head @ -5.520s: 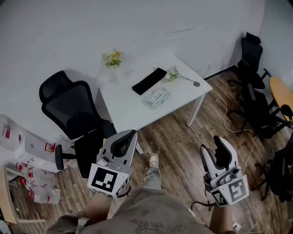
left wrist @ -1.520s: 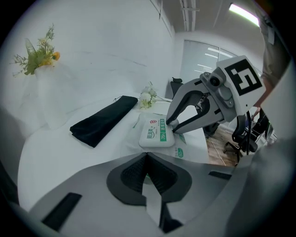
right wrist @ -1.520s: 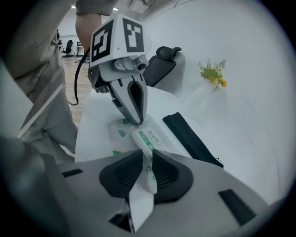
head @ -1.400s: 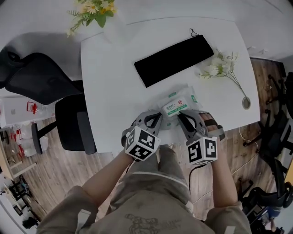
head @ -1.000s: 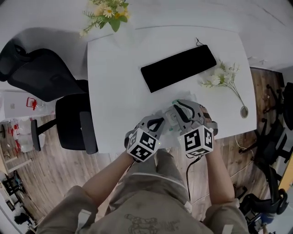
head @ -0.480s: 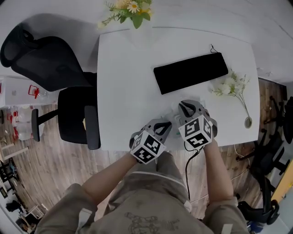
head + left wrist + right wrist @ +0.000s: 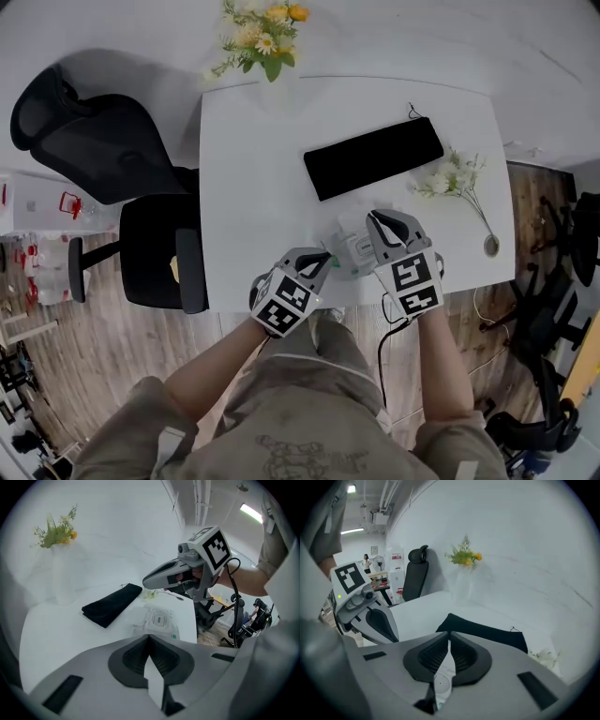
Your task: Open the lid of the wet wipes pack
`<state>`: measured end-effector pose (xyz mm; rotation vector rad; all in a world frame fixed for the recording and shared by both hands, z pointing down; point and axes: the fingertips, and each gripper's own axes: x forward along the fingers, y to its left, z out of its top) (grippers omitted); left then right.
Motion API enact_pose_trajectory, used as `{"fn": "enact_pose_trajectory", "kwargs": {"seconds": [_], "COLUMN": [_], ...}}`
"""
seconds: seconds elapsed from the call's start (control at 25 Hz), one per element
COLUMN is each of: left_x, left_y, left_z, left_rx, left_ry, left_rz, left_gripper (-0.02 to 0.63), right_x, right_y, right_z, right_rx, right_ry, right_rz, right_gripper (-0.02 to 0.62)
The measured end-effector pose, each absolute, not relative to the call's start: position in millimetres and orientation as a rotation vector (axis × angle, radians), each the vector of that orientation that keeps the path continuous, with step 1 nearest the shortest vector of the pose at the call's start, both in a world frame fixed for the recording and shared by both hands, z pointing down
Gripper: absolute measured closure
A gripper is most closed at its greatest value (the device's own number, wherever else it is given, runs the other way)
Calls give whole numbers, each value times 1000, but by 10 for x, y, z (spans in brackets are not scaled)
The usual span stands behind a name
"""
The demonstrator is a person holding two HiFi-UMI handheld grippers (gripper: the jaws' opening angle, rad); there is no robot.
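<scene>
The wet wipes pack (image 7: pixel 352 246) lies flat near the front edge of the white table (image 7: pixel 253 187), and its oval lid (image 7: pixel 159 619) looks closed. My right gripper (image 7: pixel 376 218) hangs over the pack, lifted off it, and points toward the black pouch. Its jaws have just been closing and now meet with nothing visible between them (image 7: pixel 449 637). My left gripper (image 7: pixel 327 259) sits at the pack's near left side with its jaws together (image 7: pixel 149 638). In the left gripper view the right gripper (image 7: pixel 146 580) floats above the pack.
A black pouch (image 7: pixel 373 157) lies behind the pack. A vase of flowers (image 7: pixel 261 33) stands at the table's back edge and a flower sprig (image 7: pixel 457 178) lies at the right. A black office chair (image 7: pixel 103 141) stands left of the table, and more chairs (image 7: pixel 581 234) stand far right.
Both grippers came to the pack's near edge. The right gripper went over the pack and has now lifted and rolled above it. The left gripper rose slightly.
</scene>
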<state>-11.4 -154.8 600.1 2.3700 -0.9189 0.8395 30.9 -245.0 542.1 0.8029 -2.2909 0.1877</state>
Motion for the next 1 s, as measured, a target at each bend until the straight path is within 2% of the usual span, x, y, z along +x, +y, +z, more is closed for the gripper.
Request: {"fn": "enact_pose_trajectory", "kwargs": {"seconds": [0.56,1.0], "left_x": [-148,-60], "left_y": [-1899,-1670], "left_z": [4595,3646], "left_rx": [2581,2727], "left_ry": [-1049,-1100], "left_rz": [701,576], "left_gripper": [591,591], "right_x": [815,1124], "right_y": [-2072,-1557], "right_z": [3755,3051], "right_rx": [1182,1324], "right_ry": [-2498,-2578], "right_rz": [154,88], "right_gripper": [558,561]}}
